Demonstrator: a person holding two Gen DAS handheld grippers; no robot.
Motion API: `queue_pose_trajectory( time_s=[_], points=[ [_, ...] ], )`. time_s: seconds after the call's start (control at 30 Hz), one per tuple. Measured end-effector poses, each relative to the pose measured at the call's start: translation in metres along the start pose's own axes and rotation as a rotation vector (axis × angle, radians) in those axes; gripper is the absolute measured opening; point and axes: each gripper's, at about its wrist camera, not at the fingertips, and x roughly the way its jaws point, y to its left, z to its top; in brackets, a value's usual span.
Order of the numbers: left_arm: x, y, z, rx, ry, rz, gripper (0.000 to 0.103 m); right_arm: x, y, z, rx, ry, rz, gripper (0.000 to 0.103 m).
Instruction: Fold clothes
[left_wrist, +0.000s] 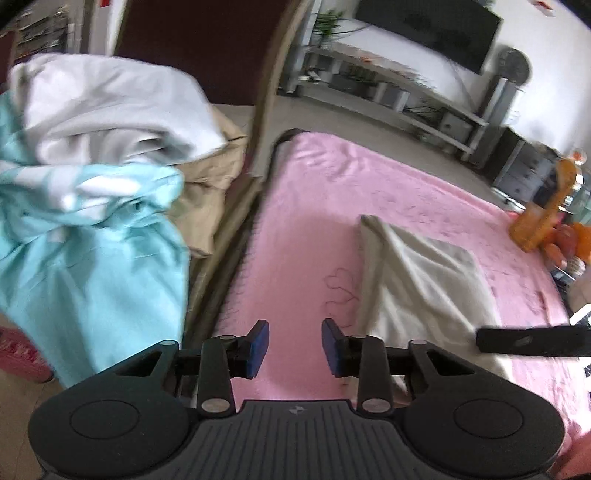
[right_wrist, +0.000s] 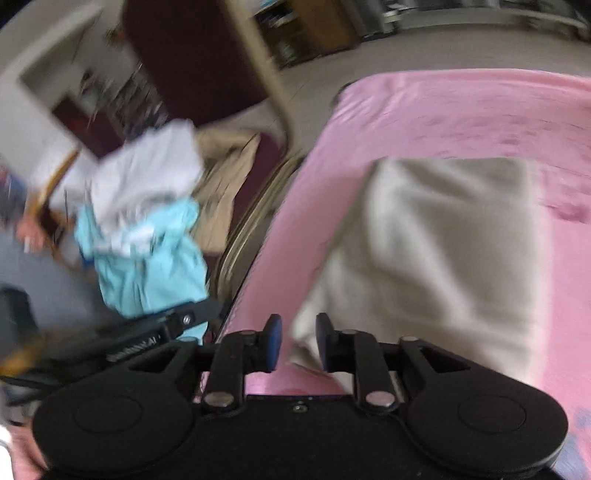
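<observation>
A folded beige garment (left_wrist: 417, 280) (right_wrist: 424, 251) lies flat on the pink blanket (left_wrist: 314, 206) (right_wrist: 461, 110) that covers the table. My left gripper (left_wrist: 295, 347) is open over bare pink blanket, just left of the garment, with nothing between its blue pads. My right gripper (right_wrist: 298, 343) is open at the garment's near left corner; the pads stand apart and do not press the cloth. In the left wrist view a black part of the right gripper (left_wrist: 532, 341) reaches in over the garment's right side.
On a chair left of the table sits a heap of clothes: a white piece (left_wrist: 110, 107) (right_wrist: 147, 177) on top, a teal one (left_wrist: 92, 251) (right_wrist: 147, 266) hanging down, a tan one (left_wrist: 210, 184) behind. Orange items (left_wrist: 543, 221) stand at the table's far right edge.
</observation>
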Motion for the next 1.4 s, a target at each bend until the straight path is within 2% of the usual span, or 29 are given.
queue_pose_trajectory(
  time_s=[0.03,0.1,0.13,0.2,0.27,0.3,0.4,0.5,0.57,0.63,0.7,0.8,0.87,0.97,1.07,1.17,1.23,1.3,1.37,1.4],
  points=[
    [0.002,-0.006,0.0,0.022,-0.003,-0.028,0.022,-0.015,-0.011,-0.002,0.032,-0.021,-0.007,0.034],
    [0.009,-0.025,0.002,0.093,-0.005,-0.083,0.02,-0.036,-0.033,-0.008,0.08,-0.059,-0.045,0.035],
    [0.014,-0.038,0.003,0.141,-0.004,-0.108,0.02,-0.041,-0.041,-0.012,0.085,-0.076,-0.083,0.033],
    [0.028,-0.064,0.002,0.233,0.023,-0.118,0.021,-0.043,-0.054,-0.022,0.074,-0.11,-0.17,0.022],
    [0.05,-0.083,-0.007,0.329,0.116,-0.041,0.027,-0.034,-0.06,-0.027,0.047,-0.115,-0.212,0.018],
    [0.061,-0.092,-0.012,0.374,0.161,-0.003,0.024,-0.026,-0.063,-0.03,0.029,-0.102,-0.211,0.018],
    [0.064,-0.089,-0.02,0.401,0.216,0.044,0.024,0.0,-0.063,-0.042,-0.069,-0.019,-0.275,0.016],
    [0.067,-0.086,-0.029,0.426,0.269,0.09,0.026,0.005,-0.061,-0.053,-0.127,0.046,-0.327,0.016],
    [0.058,-0.078,-0.024,0.384,0.254,0.075,0.019,-0.005,-0.063,-0.05,-0.109,0.054,-0.332,0.016],
    [0.039,-0.071,-0.018,0.321,0.19,0.029,0.018,-0.031,-0.064,-0.04,-0.088,0.0,-0.312,0.016],
    [0.018,-0.069,-0.006,0.283,0.095,-0.053,0.018,-0.059,-0.063,-0.024,-0.085,-0.075,-0.278,0.016],
    [0.001,-0.081,0.015,0.284,-0.019,-0.134,0.018,-0.086,-0.067,0.009,-0.062,-0.16,-0.206,0.016],
    [0.01,-0.096,0.03,0.302,-0.046,-0.154,0.018,-0.088,-0.074,0.03,-0.041,-0.194,-0.155,0.017],
    [0.044,-0.118,0.048,0.345,-0.047,-0.161,0.019,-0.067,-0.093,0.056,0.022,-0.203,-0.096,0.018],
    [0.101,-0.123,0.052,0.34,0.037,-0.142,0.018,-0.028,-0.122,0.068,0.137,-0.17,-0.019,0.018],
    [0.145,-0.109,0.051,0.268,0.102,-0.099,0.009,0.019,-0.152,0.061,0.26,-0.089,0.109,0.018],
    [0.159,-0.1,0.06,0.19,0.073,-0.09,0.008,0.05,-0.168,0.055,0.321,-0.031,0.201,0.018],
    [0.169,-0.097,0.068,0.158,0.039,-0.071,0.009,0.072,-0.179,0.053,0.364,-0.025,0.258,0.016],
    [0.186,-0.094,0.073,0.136,0.004,-0.002,0.009,0.083,-0.193,0.059,0.387,-0.067,0.254,0.007],
    [0.191,-0.09,0.071,0.121,-0.011,0.008,0.012,0.087,-0.2,0.062,0.397,-0.091,0.243,0.003]
  ],
)
